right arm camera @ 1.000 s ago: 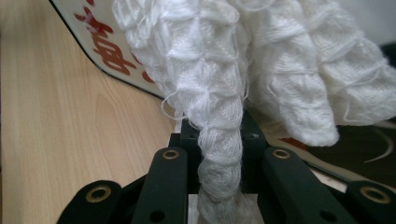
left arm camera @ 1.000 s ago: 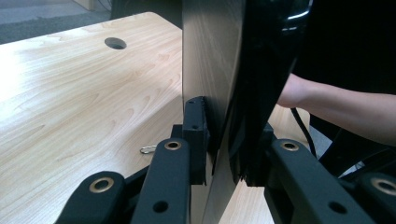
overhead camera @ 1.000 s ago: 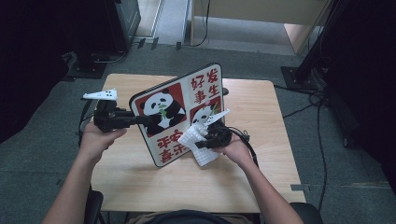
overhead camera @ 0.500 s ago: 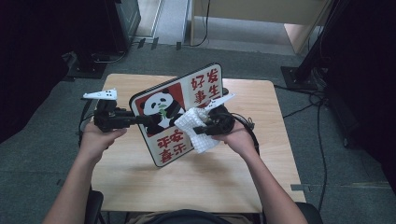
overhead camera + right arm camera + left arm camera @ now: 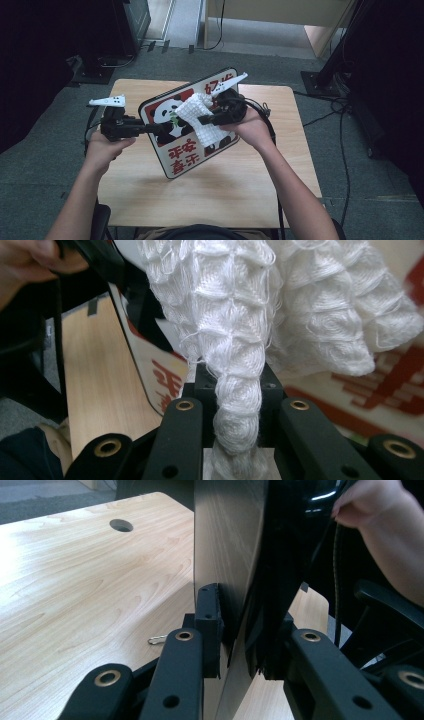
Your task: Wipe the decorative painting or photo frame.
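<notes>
Clearly the job was wiping the board (image 5: 187, 127), held tilted above the table (image 5: 240, 190). The left gripper (image 5: 240, 630) was clamped on the board's left edge, one jaw on its wooden back, one on its face. The right gripper (image 5: 239, 405) was clenched on a bunched cloth (image 5: 197, 117), which lay against the panda print near the board's upper middle. The board's long axis ran from its upper right corner toward the person, so unwiped face lay below the cloth. Its back and lower corner were hard to make out.
</notes>
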{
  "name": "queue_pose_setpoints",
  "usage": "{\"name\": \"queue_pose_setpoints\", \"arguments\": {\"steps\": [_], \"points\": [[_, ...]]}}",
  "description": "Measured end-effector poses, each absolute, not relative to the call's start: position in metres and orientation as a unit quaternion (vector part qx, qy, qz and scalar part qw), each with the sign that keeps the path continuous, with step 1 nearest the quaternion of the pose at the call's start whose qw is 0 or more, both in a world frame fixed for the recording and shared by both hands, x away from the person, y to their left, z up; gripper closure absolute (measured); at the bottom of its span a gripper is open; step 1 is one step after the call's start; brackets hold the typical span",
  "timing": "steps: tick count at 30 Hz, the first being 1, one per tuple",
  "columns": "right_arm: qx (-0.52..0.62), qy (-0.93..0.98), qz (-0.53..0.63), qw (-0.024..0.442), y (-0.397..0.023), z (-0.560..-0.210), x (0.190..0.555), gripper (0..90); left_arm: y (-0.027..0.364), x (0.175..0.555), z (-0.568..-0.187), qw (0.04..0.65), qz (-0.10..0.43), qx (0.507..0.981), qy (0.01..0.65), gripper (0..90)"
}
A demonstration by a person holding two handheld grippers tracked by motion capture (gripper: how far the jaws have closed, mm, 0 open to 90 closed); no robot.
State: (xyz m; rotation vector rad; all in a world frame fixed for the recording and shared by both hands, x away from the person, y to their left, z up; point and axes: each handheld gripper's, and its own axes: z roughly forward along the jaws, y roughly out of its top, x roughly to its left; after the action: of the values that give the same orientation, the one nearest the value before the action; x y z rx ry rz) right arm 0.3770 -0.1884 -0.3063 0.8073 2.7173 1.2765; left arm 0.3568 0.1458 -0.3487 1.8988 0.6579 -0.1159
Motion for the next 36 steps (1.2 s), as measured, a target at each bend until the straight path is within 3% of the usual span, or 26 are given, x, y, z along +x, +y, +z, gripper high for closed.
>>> {"name": "queue_pose_setpoints", "arguments": {"steps": [14, 36], "points": [[0.239, 0.877, 0.415, 0.037, -0.154, -0.256, 0.388, 78.5, 0.146, 0.358, -0.349, 0.537, -0.052, 0.796, 0.275, 75.6], [0.238, 0.883, 0.403, 0.024, -0.147, -0.277, 0.394, 77.4, 0.147, 0.358, -0.349, 0.535, -0.052, 0.798, 0.272, 75.9]]}}
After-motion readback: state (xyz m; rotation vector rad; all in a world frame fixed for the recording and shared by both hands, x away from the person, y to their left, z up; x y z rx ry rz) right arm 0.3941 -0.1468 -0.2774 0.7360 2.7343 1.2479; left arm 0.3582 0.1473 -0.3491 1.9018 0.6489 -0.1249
